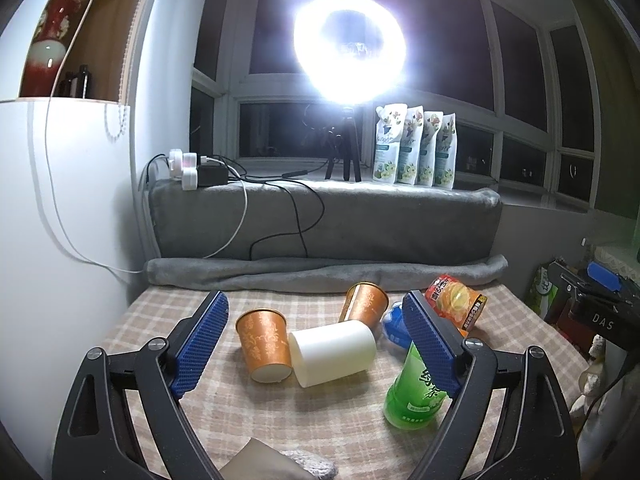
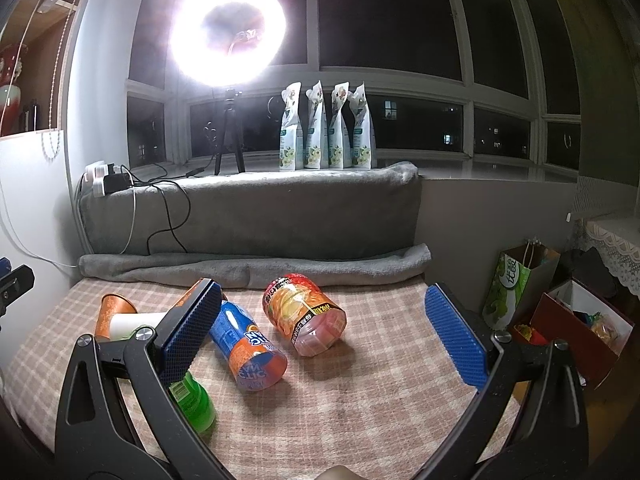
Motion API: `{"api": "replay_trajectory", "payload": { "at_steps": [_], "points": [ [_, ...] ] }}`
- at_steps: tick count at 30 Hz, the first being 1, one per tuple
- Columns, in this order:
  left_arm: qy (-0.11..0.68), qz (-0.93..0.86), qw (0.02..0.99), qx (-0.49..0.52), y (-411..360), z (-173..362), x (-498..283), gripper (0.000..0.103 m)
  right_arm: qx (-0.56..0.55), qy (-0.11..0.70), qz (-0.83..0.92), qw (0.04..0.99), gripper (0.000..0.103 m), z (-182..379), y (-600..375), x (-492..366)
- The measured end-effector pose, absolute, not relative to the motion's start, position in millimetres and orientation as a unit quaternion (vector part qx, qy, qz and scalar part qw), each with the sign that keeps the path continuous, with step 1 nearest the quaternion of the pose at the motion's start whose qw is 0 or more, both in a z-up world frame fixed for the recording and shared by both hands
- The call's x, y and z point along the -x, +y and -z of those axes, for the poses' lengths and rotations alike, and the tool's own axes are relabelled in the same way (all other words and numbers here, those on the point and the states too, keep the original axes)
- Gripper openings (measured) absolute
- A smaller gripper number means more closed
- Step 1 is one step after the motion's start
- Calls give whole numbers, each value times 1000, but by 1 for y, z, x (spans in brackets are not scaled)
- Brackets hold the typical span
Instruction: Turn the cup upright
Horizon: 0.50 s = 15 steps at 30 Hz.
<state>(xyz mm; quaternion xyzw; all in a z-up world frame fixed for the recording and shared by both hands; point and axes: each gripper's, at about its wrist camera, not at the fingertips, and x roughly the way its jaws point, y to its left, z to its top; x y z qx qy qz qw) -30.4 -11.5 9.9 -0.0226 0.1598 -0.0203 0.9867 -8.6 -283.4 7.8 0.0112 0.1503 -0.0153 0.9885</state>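
On the checked cloth [image 1: 280, 420] lie several toppled containers. A white cup [image 1: 332, 352] lies on its side in the middle. An orange patterned cup [image 1: 264, 346] stands upside down to its left, and a second orange cup [image 1: 366, 304] lies behind it. My left gripper [image 1: 316, 340] is open, its blue pads either side of the cups and above them. My right gripper [image 2: 324, 336] is open and empty over a blue and orange bottle [image 2: 250, 350] and an orange-labelled bottle [image 2: 306, 316], both lying down. The white cup [image 2: 132, 326] shows partly behind the right gripper's left finger.
A green bottle [image 1: 414, 392] lies by the left gripper's right finger. A rolled grey blanket [image 1: 320, 272] and a grey cushion [image 1: 320, 220] bound the far edge. A ring light [image 1: 350, 50], cables and pouches [image 1: 416, 148] are on the sill. Bags and boxes [image 2: 576, 328] stand at the right.
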Motion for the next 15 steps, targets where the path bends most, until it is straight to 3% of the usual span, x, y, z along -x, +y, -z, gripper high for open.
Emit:
{"api": "replay_trajectory", "payload": {
  "at_steps": [15],
  "points": [
    [153, 13, 988, 18, -14, -7, 32, 89, -6, 154, 9, 988, 103, -6, -282, 8]
  ]
}}
